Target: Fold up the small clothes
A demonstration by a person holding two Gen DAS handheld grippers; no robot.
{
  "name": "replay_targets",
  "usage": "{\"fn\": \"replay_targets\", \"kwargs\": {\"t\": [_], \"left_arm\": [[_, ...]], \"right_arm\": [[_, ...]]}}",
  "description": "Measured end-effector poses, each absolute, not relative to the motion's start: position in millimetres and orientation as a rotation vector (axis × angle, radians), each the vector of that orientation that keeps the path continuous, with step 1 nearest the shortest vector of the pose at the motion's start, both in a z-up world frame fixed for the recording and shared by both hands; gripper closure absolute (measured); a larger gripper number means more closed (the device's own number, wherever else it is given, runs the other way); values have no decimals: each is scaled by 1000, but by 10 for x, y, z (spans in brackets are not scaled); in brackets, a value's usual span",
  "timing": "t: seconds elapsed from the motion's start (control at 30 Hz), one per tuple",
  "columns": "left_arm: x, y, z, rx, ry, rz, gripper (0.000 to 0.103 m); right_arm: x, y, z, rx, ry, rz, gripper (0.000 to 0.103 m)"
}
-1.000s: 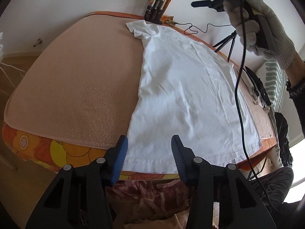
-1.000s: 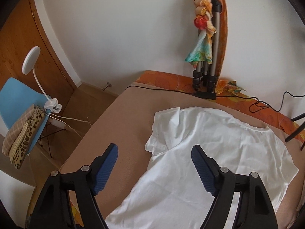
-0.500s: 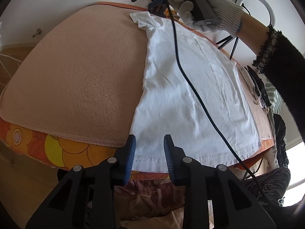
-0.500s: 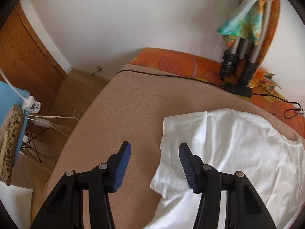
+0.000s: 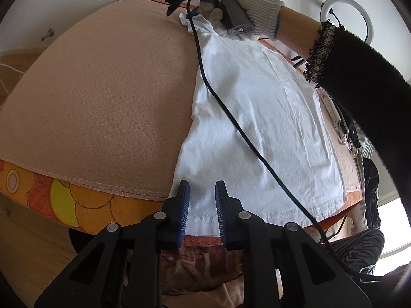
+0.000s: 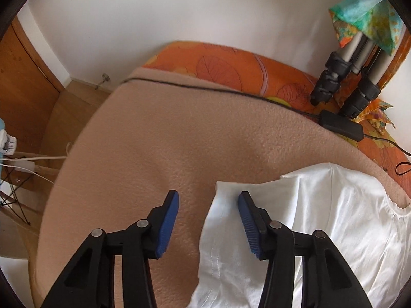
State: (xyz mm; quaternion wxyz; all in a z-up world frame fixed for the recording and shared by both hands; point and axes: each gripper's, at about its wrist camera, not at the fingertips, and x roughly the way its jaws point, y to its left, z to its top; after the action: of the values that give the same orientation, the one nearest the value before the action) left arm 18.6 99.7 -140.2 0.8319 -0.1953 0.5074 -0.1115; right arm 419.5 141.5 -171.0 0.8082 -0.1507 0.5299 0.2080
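Note:
A white T-shirt lies flat on a peach blanket, hem toward me. My left gripper is open, its blue pads either side of the hem's left corner at the blanket's near edge. The right gripper, held in a gloved hand, shows in the left wrist view at the shirt's far sleeve. In the right wrist view my right gripper is open and straddles the left edge of the sleeve, one pad over the blanket, one over the cloth.
A black cable trails across the shirt. Tripod legs and a black adapter stand at the far edge on the orange flowered cover. A ring light stands at the right. Wooden floor and white cables lie left.
My left gripper has narrowed and come up to the hem corner. My right gripper has dropped and moved forward onto the sleeve edge, jaws narrower than a second ago.

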Motion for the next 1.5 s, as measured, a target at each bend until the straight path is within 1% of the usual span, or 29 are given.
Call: {"fn": "replay_targets", "kwargs": {"t": [0.03,0.1,0.13,0.2,0.27,0.3,0.33,0.37,0.47,0.53,0.6,0.67,0.77,0.83,0.9,1.0,1.17,1.3,1.5], "left_arm": [[190,997,-1405,-424,1077,-238,85],[191,1007,-1410,-436,1077,-242,85],[196,1002,-1413,-435,1077,-243,87],[202,1015,-1420,-431,1081,-249,94],[202,985,-1426,-434,1082,-260,99],[202,969,-1427,-430,1084,-266,99],[201,954,-1423,-424,1082,-269,100],[197,949,-1411,-419,1078,-267,100],[155,965,-1324,-356,1026,-195,100],[148,1007,-1330,-357,1032,-181,97],[158,1044,-1383,-370,1063,-152,78],[157,1025,-1389,-357,1059,-161,74],[153,936,-1396,-280,1048,-155,74],[151,881,-1397,-241,1036,-154,74],[172,849,-1418,-236,1040,-172,101],[140,851,-1415,-266,1020,-228,101],[64,783,-1251,-272,943,-315,101],[55,756,-1178,-312,925,-357,101],[84,554,-1020,-299,896,-423,101]], "right_arm": [[4192,1429,-1709,-344,1123,443,57],[4205,1439,-1710,-365,1119,435,62],[4211,1436,-1702,-373,1118,429,67],[4225,1420,-1705,-378,1117,425,75],[4224,1377,-1707,-381,1111,427,88],[4222,1360,-1716,-378,1110,429,91],[4232,1332,-1708,-369,1112,433,97],[4244,1299,-1696,-353,1118,439,99],[4277,1228,-1667,-322,1114,453,100],[4282,1207,-1631,-327,1101,444,100],[4270,1186,-1604,-316,1094,449,100],[4270,1160,-1573,-307,1089,449,100],[4264,1141,-1525,-303,1084,456,100],[4257,1137,-1495,-305,1078,460,100],[4245,1096,-1452,-301,1072,462,100],[4245,1059,-1410,-282,1069,469,100],[4230,928,-1307,-268,1051,482,100],[4243,785,-1198,-250,1031,466,101],[4241,481,-1014,-237,1007,434,101]]}}
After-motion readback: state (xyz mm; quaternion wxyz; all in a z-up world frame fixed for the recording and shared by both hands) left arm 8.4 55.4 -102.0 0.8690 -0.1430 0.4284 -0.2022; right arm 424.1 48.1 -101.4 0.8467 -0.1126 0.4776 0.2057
